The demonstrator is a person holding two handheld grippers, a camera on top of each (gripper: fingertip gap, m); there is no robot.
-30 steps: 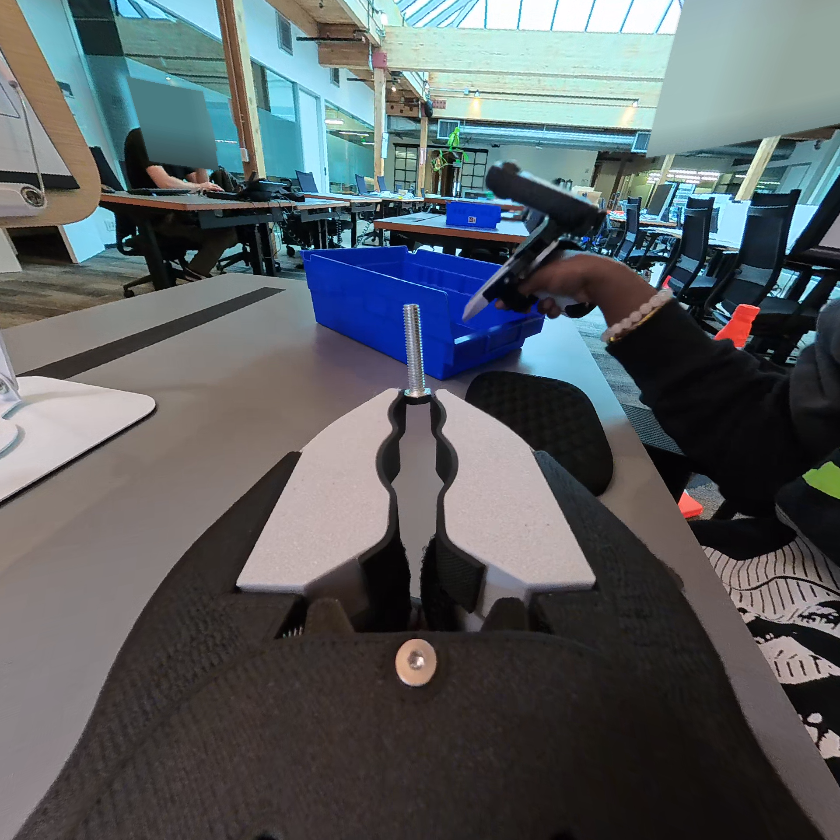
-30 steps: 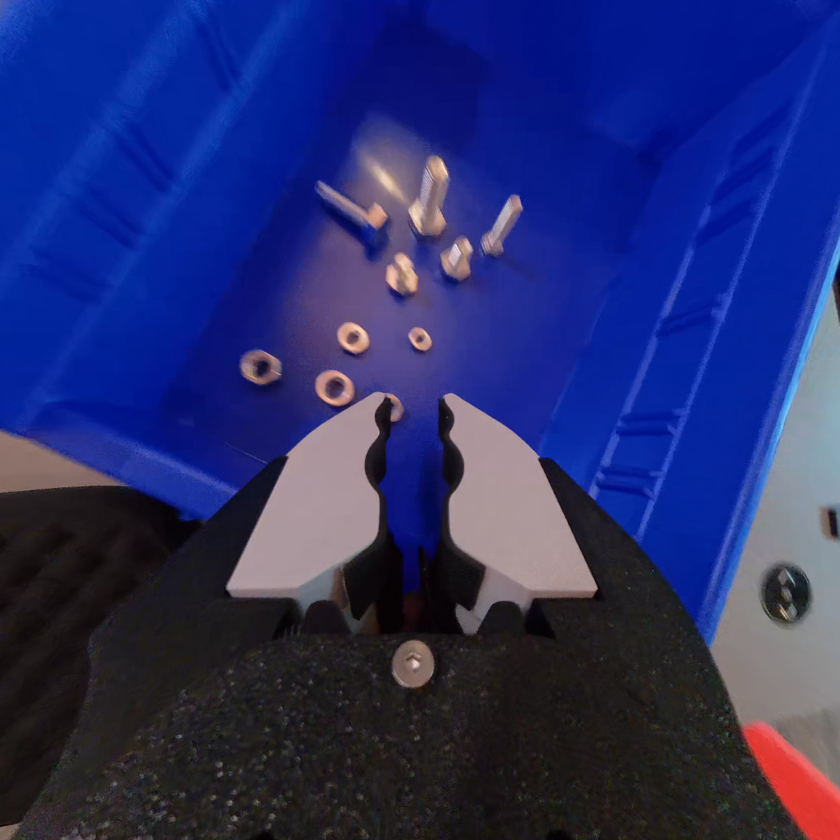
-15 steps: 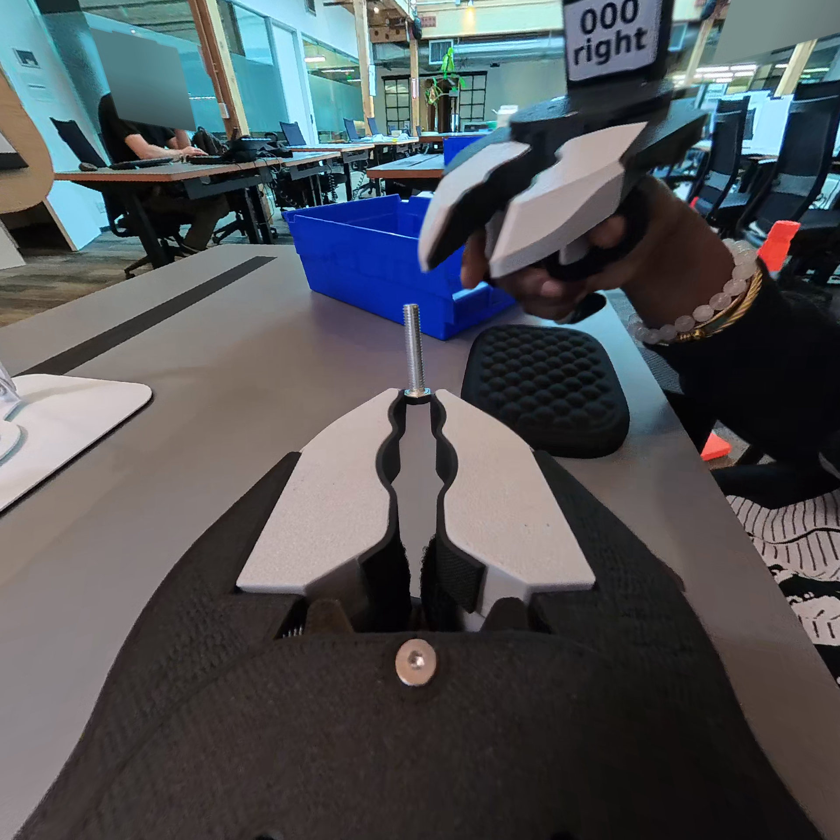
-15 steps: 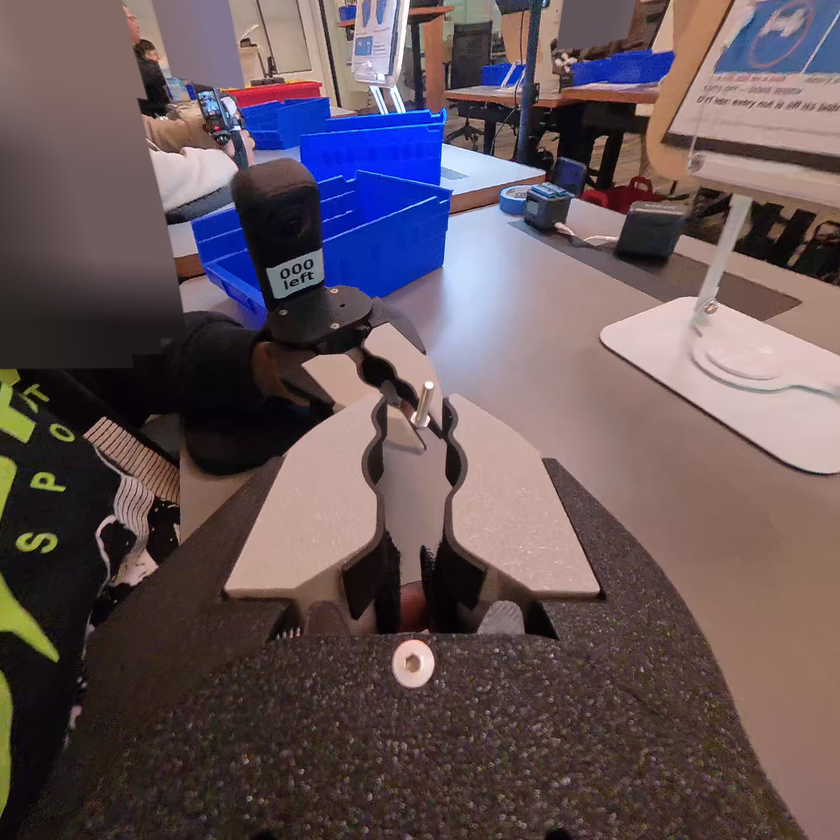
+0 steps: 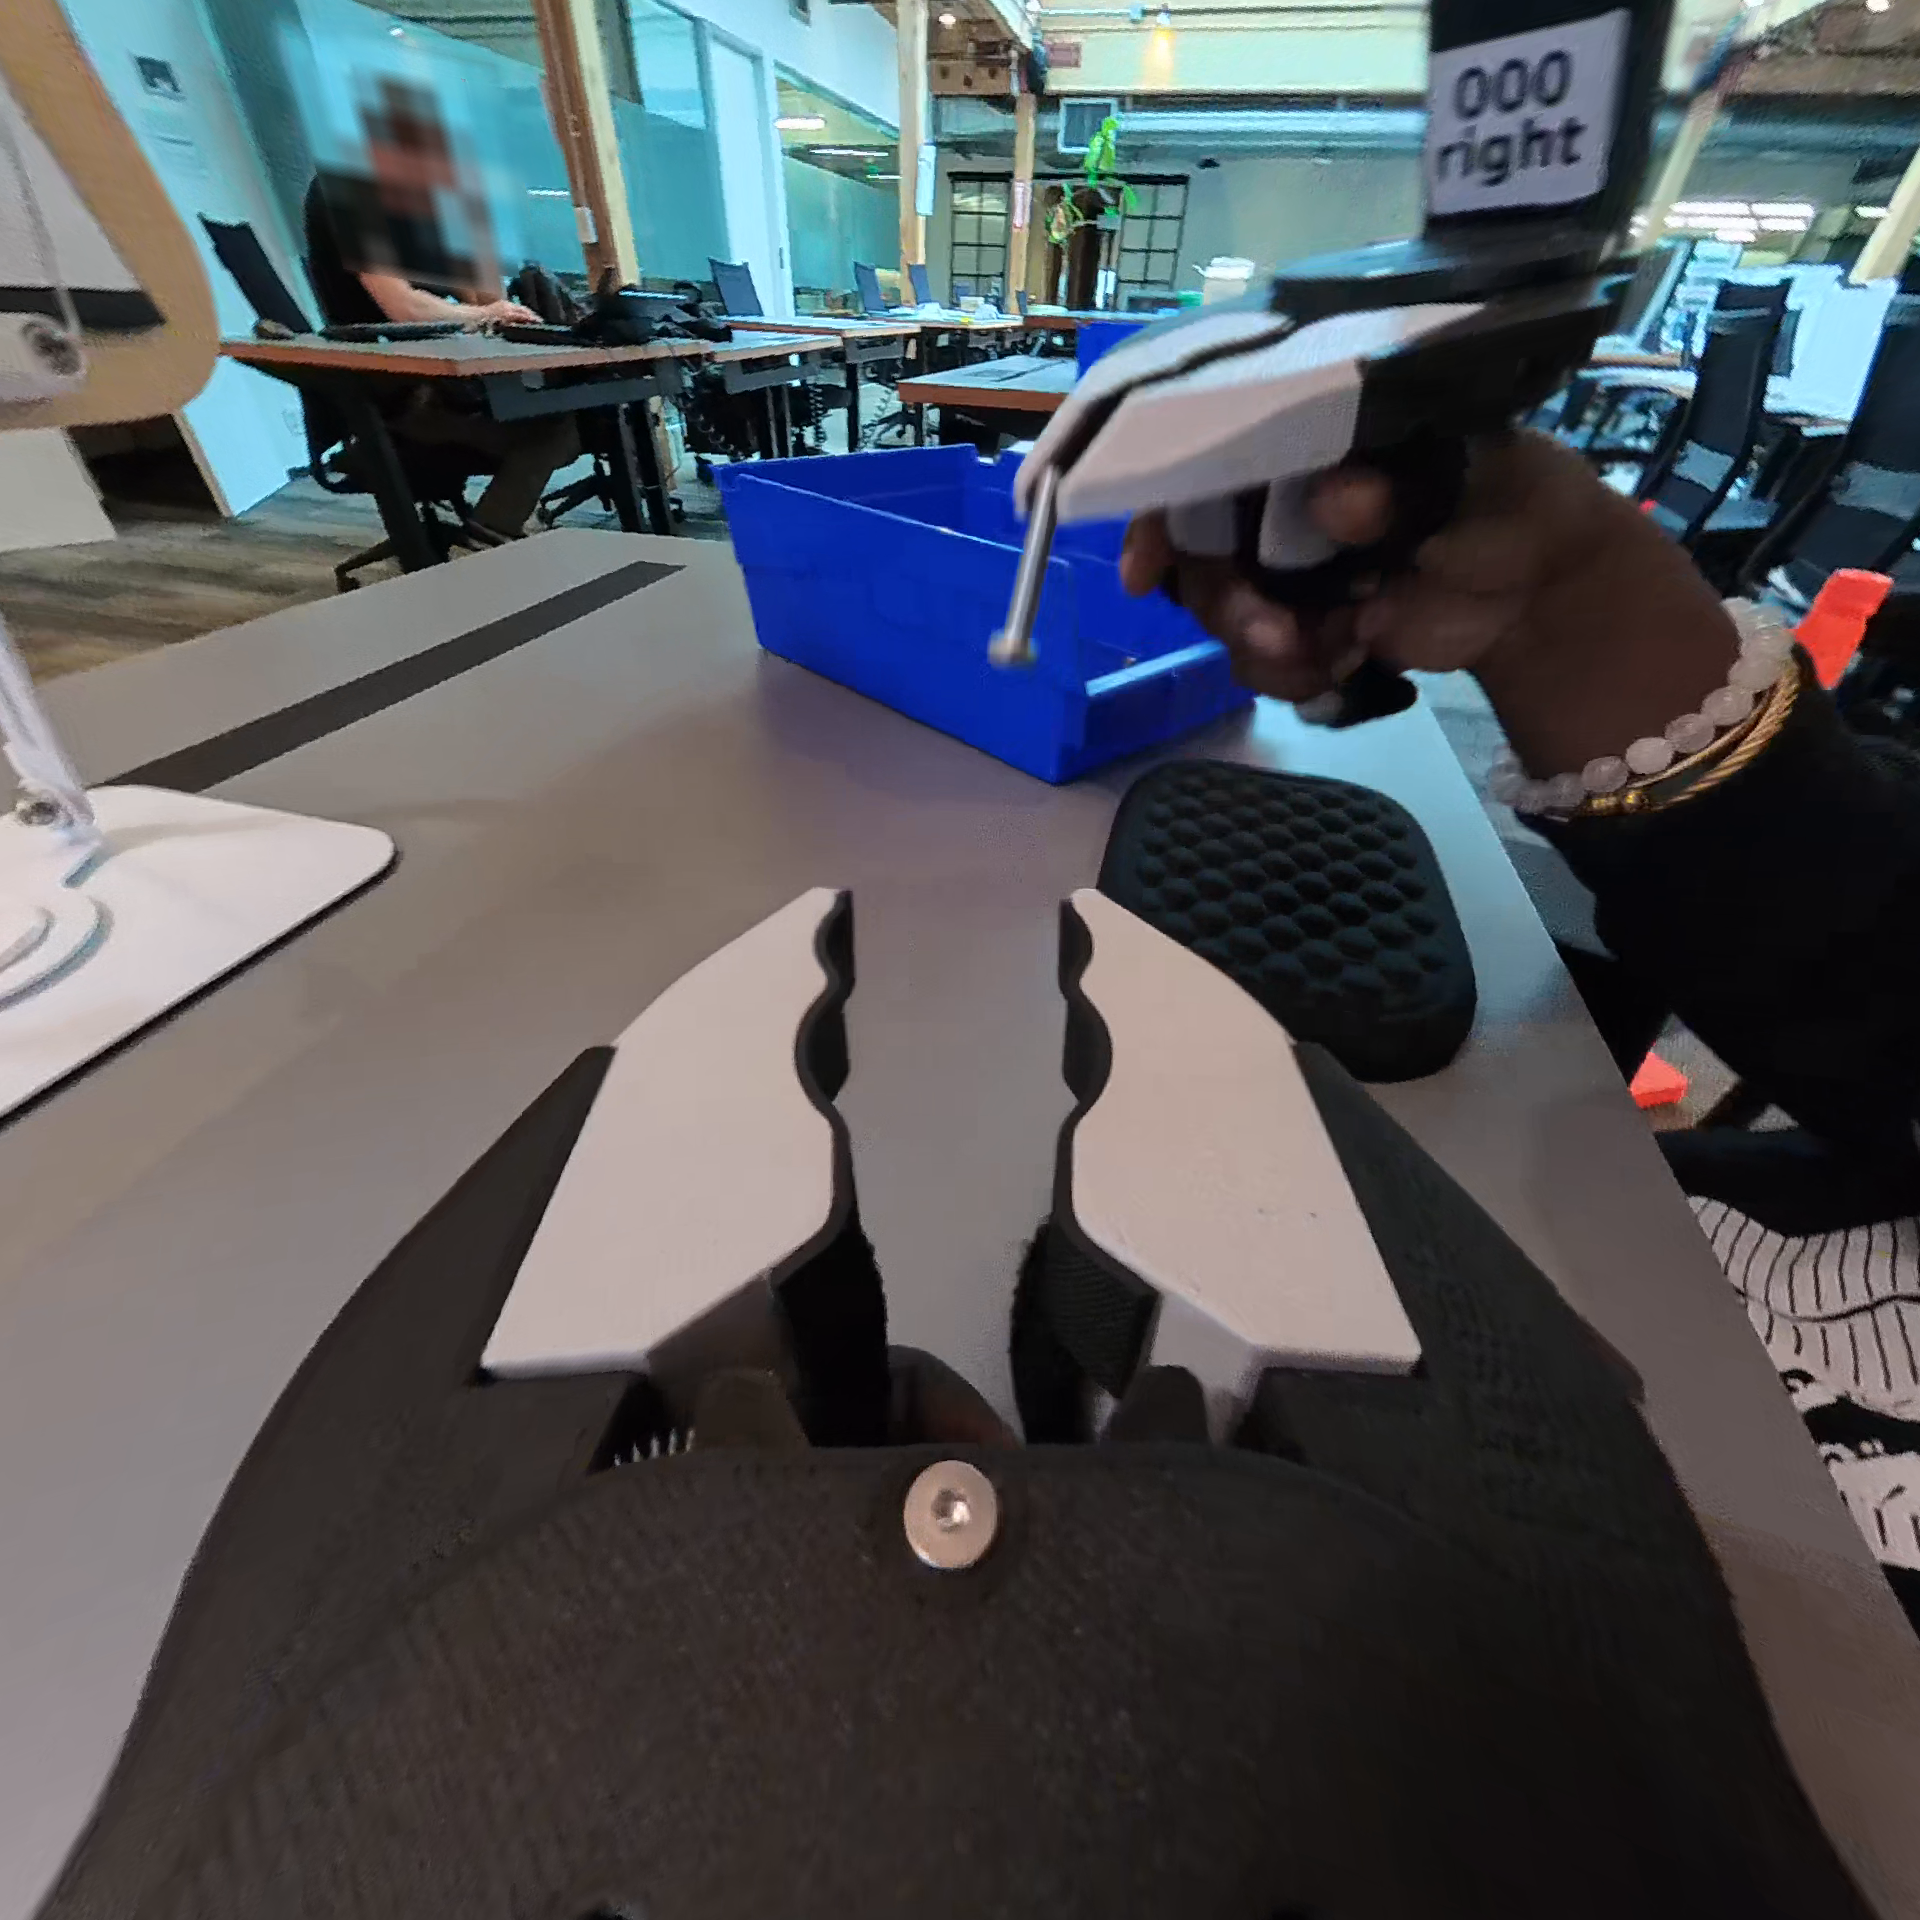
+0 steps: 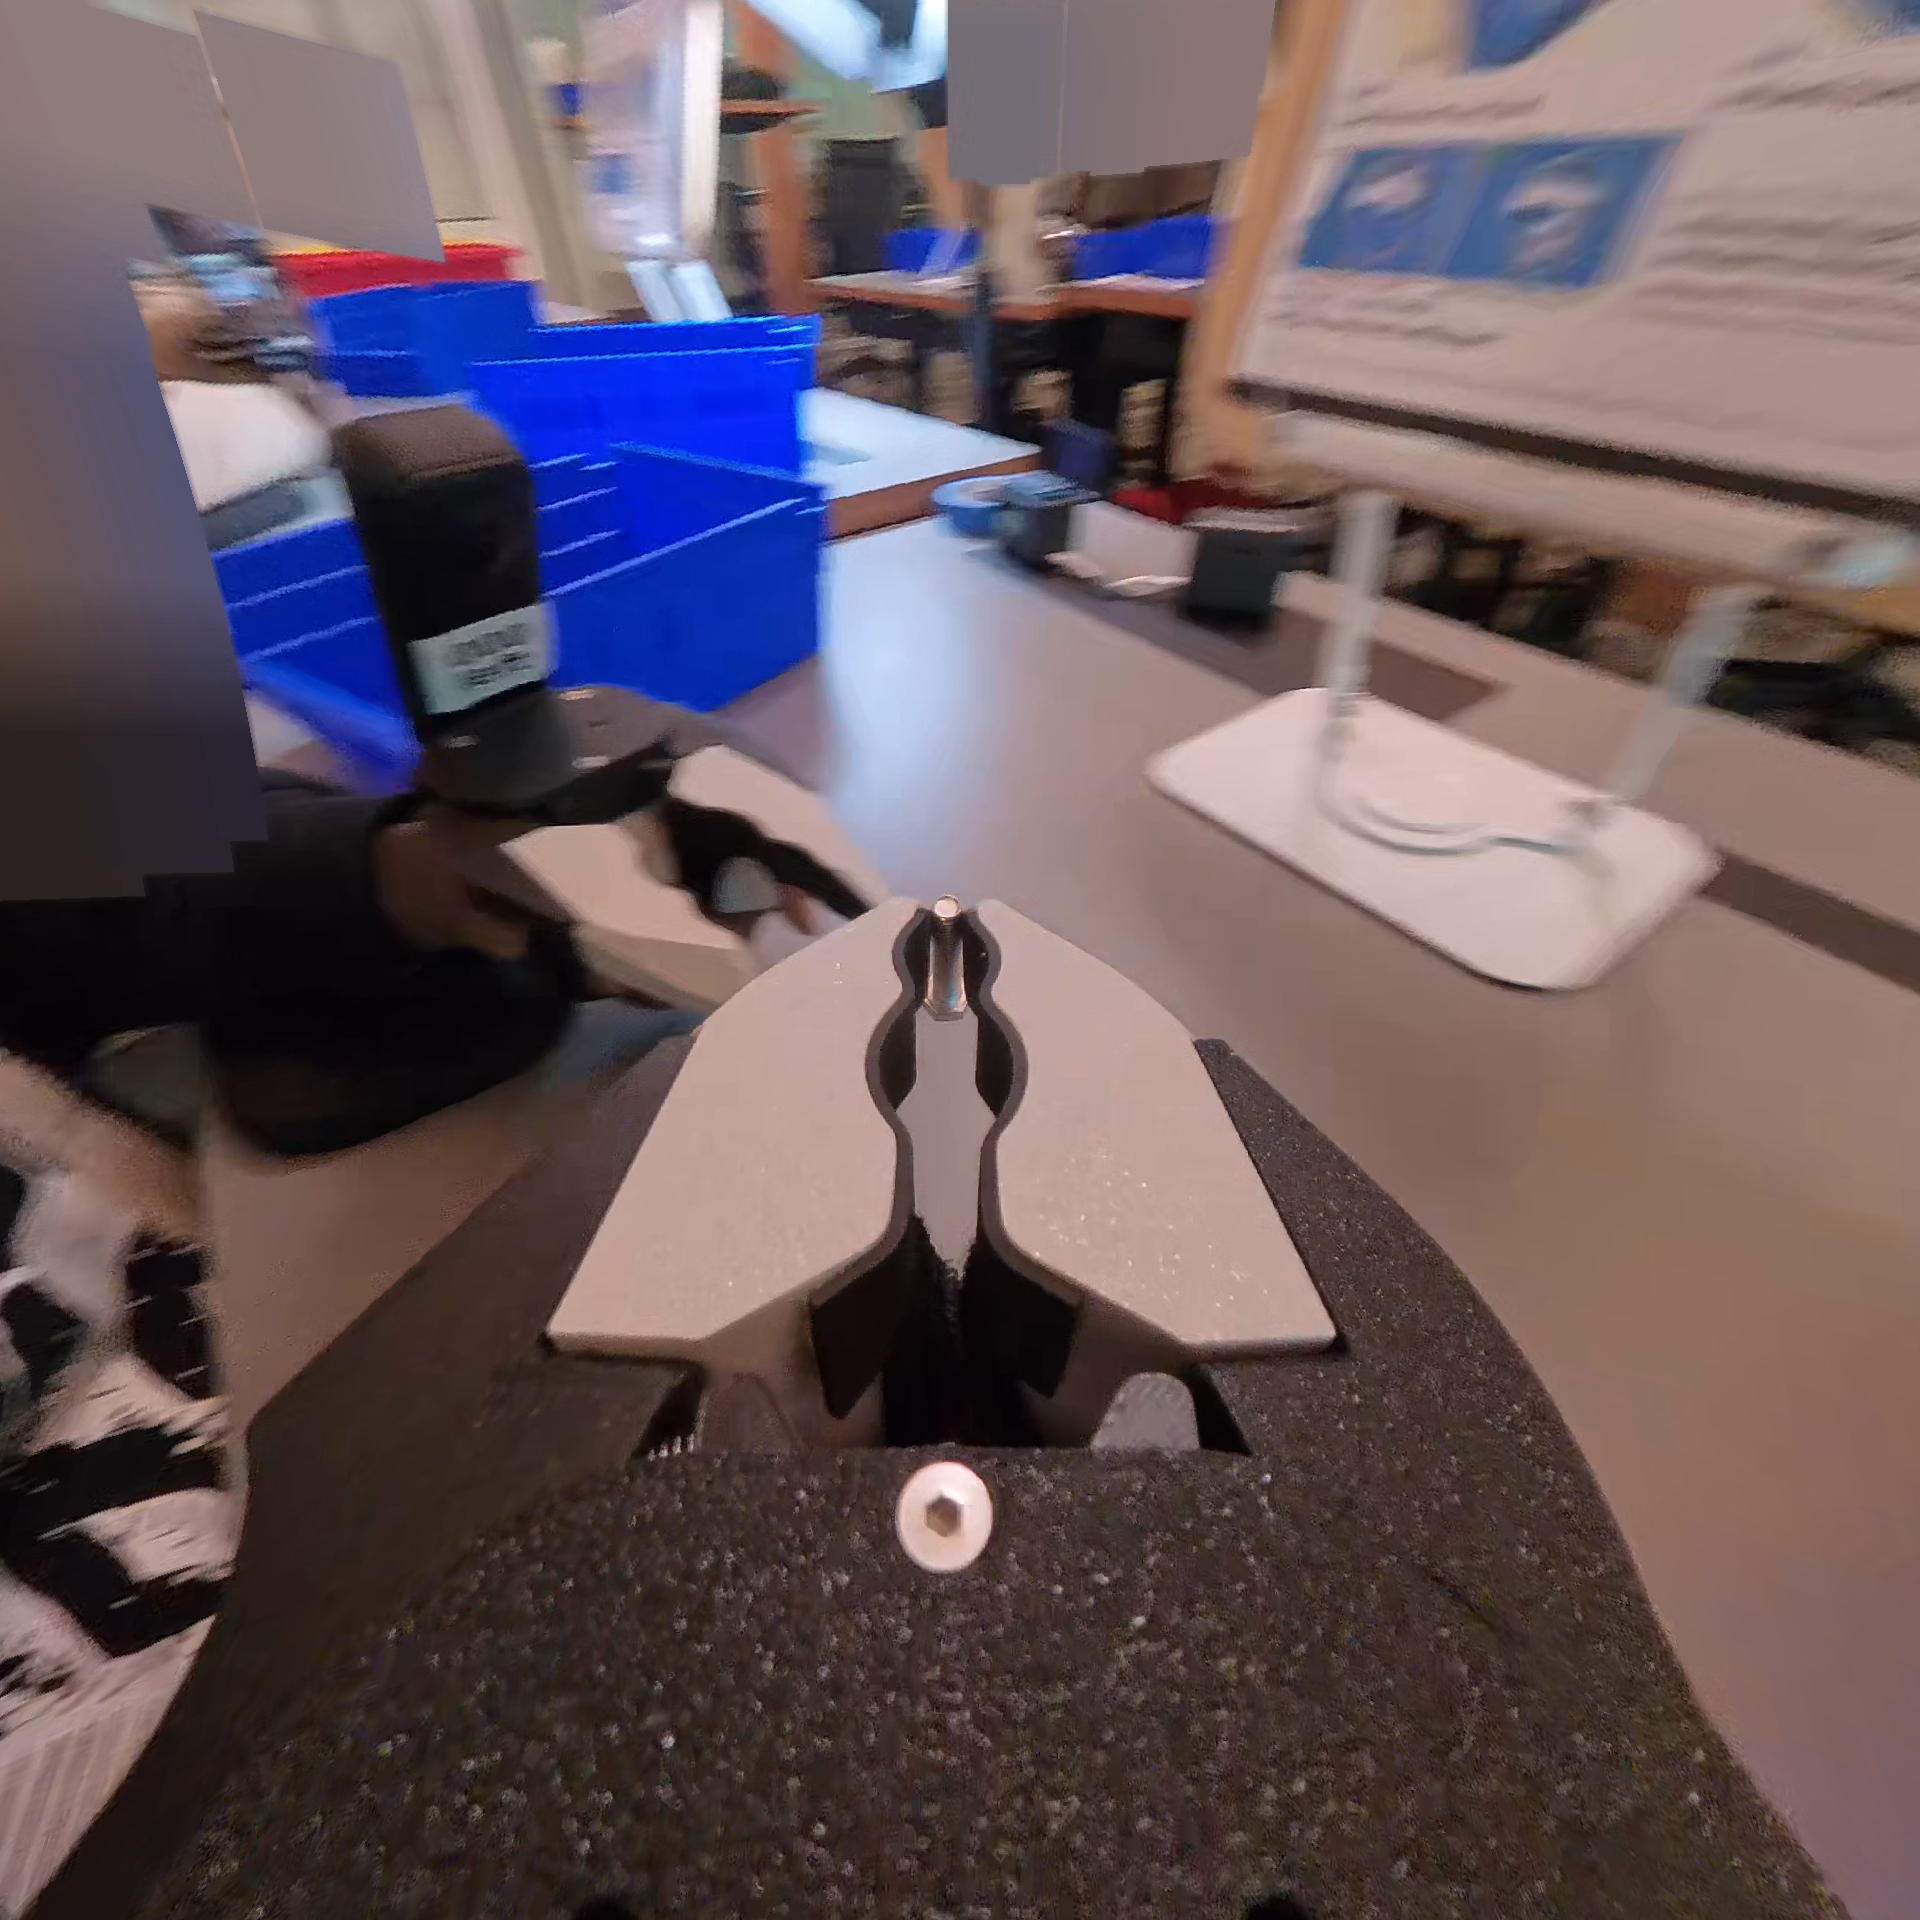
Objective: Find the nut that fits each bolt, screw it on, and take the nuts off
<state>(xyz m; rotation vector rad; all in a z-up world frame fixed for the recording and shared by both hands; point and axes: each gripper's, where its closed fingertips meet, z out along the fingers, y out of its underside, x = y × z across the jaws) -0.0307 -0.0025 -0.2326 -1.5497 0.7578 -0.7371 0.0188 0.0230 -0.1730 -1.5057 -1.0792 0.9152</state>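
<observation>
My left gripper (image 5: 956, 920) is open and empty, low over the grey table (image 5: 623, 831). My right gripper (image 6: 945, 909) is shut on a silver bolt (image 6: 945, 971), which stands up between its fingertips. In the left wrist view the right gripper (image 5: 1049, 468) is up at the right, in front of the blue bin (image 5: 883, 582), and the bolt (image 5: 1029, 566) hangs down from its tips, head lowest. In the right wrist view the left gripper (image 6: 790, 920) is just beyond and left of the bolt, jaws apart. No nuts are in view.
A black honeycomb pad (image 5: 1288, 914) lies at the table's right edge near the bin. A white stand base (image 5: 156, 883) sits at the left, and also shows in the right wrist view (image 6: 1434, 862). More blue bins (image 6: 675, 582) stand behind the left gripper. There is about 8 cm between the tips of the two grippers.
The bolt has passed from the left gripper to the right one. The left gripper has opened and let go. The right gripper came out of the bin, shut on the bolt and lifted it.
</observation>
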